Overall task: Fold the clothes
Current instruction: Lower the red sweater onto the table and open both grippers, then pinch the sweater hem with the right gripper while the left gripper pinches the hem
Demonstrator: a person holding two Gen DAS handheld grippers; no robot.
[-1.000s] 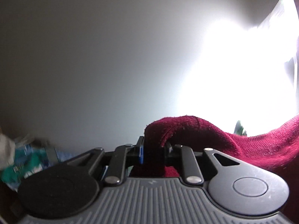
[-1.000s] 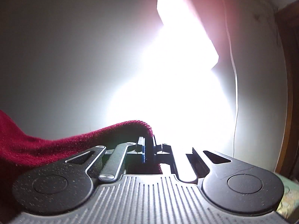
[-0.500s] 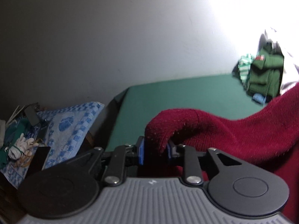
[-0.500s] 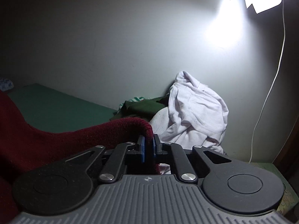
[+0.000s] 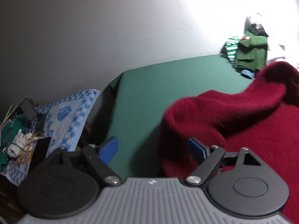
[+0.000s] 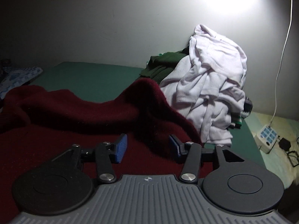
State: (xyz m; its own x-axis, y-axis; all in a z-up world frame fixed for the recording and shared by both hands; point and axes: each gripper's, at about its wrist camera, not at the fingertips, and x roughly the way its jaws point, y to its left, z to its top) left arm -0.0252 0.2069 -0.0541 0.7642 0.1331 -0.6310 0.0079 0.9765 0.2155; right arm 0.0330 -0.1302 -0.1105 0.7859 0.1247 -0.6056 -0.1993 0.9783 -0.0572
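Our left hand-held gripper (image 5: 153,149) and our right hand-held gripper (image 6: 147,145) have just been opening, and both now stand apart, with the red sweater (image 5: 233,123) loose between the blue pads and no longer pinched as it was half a second ago. The sweater now lies on the green bed (image 5: 168,78), so we judge this fold laid down and the next fold waiting. Far right lies the white clothes pile (image 6: 209,85); we can read no writing.
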